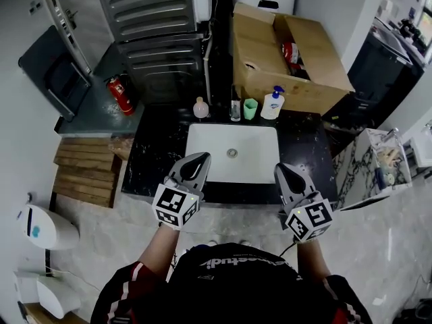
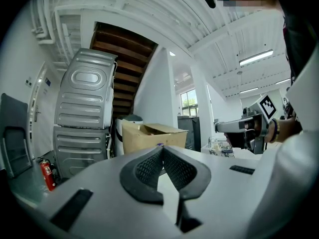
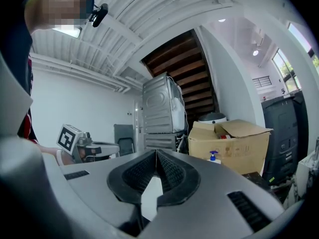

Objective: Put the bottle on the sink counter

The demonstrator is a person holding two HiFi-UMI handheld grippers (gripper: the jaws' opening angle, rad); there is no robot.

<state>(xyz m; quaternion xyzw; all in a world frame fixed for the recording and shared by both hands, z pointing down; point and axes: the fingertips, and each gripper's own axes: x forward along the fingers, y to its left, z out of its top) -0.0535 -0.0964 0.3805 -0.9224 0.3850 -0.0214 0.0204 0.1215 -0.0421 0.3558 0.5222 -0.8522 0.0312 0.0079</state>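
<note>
Along the back edge of the black sink counter [image 1: 154, 160] stand a small pinkish bottle [image 1: 200, 108], a clear bottle [image 1: 235, 110], a green cup [image 1: 250, 108] and a white pump bottle with a blue top [image 1: 273, 104] [image 3: 214, 157]. My left gripper [image 1: 201, 158] [image 2: 160, 147] hovers over the counter's front left, its jaws together with nothing between them. My right gripper [image 1: 283, 168] [image 3: 156, 152] hangs over the front right, likewise shut and empty. Both point level toward the back wall, well short of the bottles.
A white basin [image 1: 233, 152] fills the counter's middle. Behind it are an open cardboard box [image 1: 270, 59] and stacked grey machines [image 1: 155, 39]. A red fire extinguisher [image 1: 120, 93] lies at the left, wooden planks [image 1: 84, 167] below it, and a marble shelf [image 1: 378, 167] at the right.
</note>
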